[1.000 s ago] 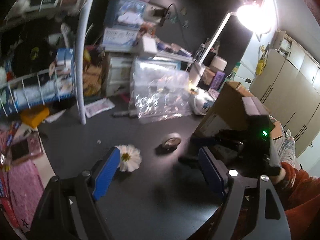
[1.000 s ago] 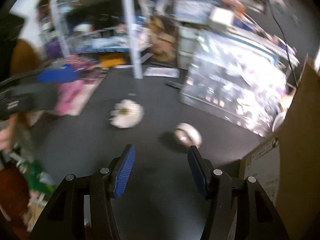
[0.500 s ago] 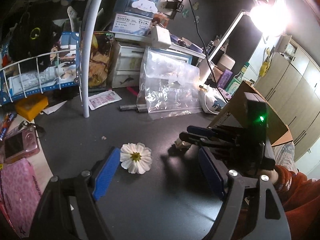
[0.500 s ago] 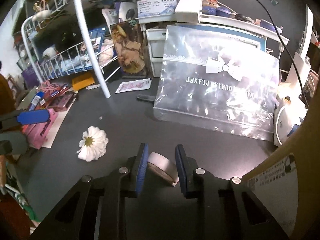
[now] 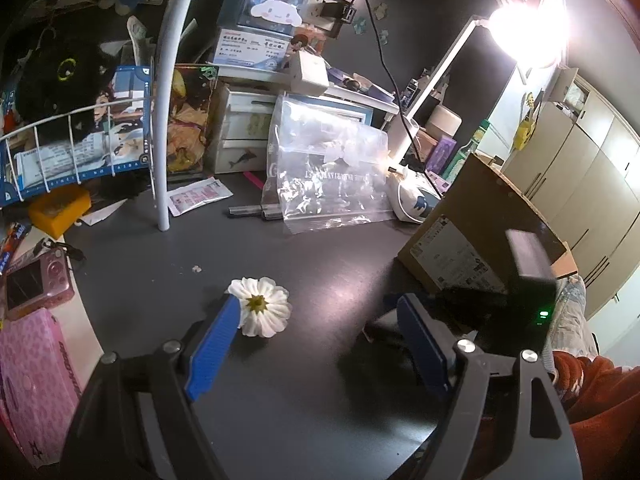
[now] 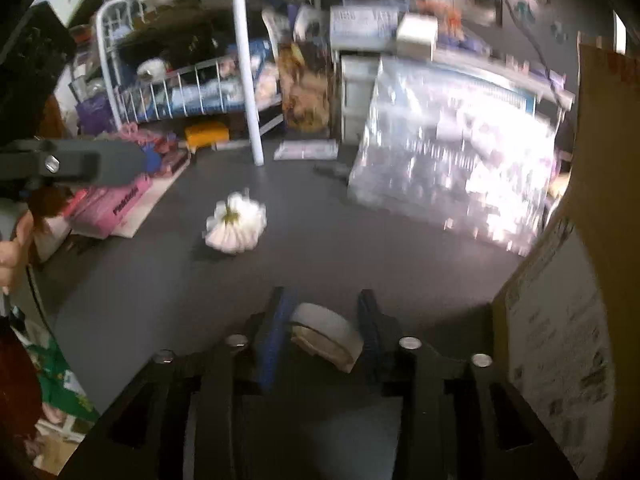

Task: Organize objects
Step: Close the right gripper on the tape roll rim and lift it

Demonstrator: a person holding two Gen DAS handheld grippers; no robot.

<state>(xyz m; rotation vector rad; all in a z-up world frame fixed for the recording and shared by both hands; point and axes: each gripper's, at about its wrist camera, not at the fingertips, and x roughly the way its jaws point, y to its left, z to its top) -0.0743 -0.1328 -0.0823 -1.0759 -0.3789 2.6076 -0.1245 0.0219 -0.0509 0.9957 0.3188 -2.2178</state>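
My right gripper point(image 6: 325, 320) is shut on a roll of white tape point(image 6: 326, 334) and holds it above the dark desk point(image 6: 360, 256). A white artificial flower point(image 5: 262, 310) lies on the desk; it also shows in the right wrist view point(image 6: 236, 224). My left gripper point(image 5: 320, 336) is open and empty, its left fingertip point(image 5: 224, 320) right beside the flower. The right gripper's body point(image 5: 500, 304) shows at the right of the left wrist view, next to a cardboard box point(image 5: 480, 232).
A clear plastic bag point(image 5: 324, 176) leans against drawers at the back. A white rack post point(image 5: 168, 120) stands at back left, with a wire basket point(image 5: 76, 152). A pink camera point(image 5: 36, 280) and pink pouch point(image 5: 28, 380) lie left. The box point(image 6: 592, 240) stands right.
My right gripper closed on the tape roll, lifted it and drew back toward the box. The left gripper stayed open near the flower.
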